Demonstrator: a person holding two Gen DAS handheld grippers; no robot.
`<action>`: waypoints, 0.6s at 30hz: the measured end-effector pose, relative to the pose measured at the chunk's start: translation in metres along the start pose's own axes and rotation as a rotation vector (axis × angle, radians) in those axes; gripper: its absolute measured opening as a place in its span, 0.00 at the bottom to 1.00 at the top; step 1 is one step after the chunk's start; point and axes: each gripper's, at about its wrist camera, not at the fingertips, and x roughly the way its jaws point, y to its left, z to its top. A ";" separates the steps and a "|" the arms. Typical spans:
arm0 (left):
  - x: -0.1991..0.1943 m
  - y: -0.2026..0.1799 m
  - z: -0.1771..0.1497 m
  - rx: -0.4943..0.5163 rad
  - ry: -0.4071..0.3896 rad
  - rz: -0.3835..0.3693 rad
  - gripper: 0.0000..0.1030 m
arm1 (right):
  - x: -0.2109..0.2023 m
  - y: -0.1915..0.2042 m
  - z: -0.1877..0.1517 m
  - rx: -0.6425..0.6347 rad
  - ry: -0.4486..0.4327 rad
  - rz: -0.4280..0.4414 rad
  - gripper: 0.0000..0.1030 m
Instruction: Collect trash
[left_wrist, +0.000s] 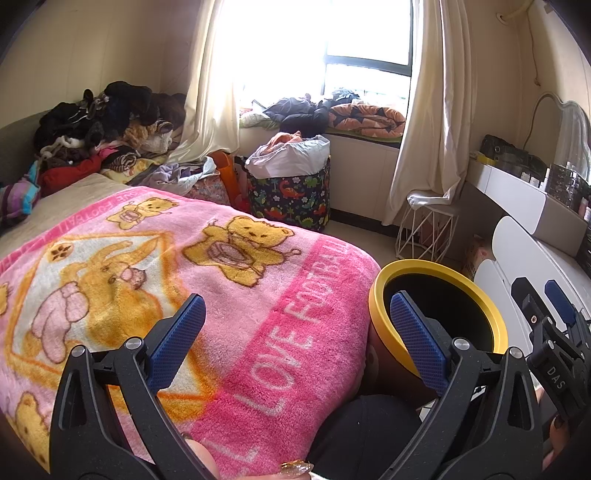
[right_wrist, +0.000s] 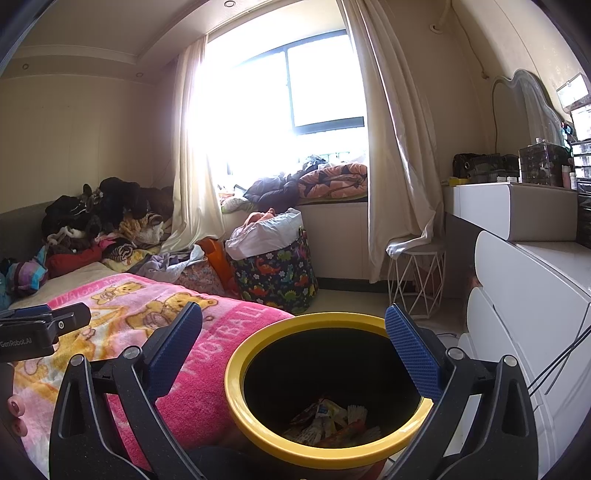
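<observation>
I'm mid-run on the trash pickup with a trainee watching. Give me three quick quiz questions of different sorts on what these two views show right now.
1. True or false: the yellow-rimmed bin already has wrappers inside.
2. Multiple choice: the right hand-held gripper is (A) shut on a wrapper, (B) open above the bin, (C) resting on the pink blanket.
3. Fill in: the left hand-held gripper is open, with one finger over the pink blanket and the other over the ____.

Key: 1 true; 2 B; 3 bin.
</observation>
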 end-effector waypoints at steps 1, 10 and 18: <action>0.000 0.000 0.000 0.001 0.000 0.000 0.89 | 0.000 0.000 0.000 0.000 0.000 0.001 0.94; 0.002 0.009 0.006 -0.046 0.031 0.077 0.89 | 0.005 0.017 0.007 -0.013 0.017 0.059 0.94; -0.014 0.119 0.013 -0.278 0.031 0.315 0.89 | 0.058 0.131 0.029 -0.119 0.185 0.420 0.94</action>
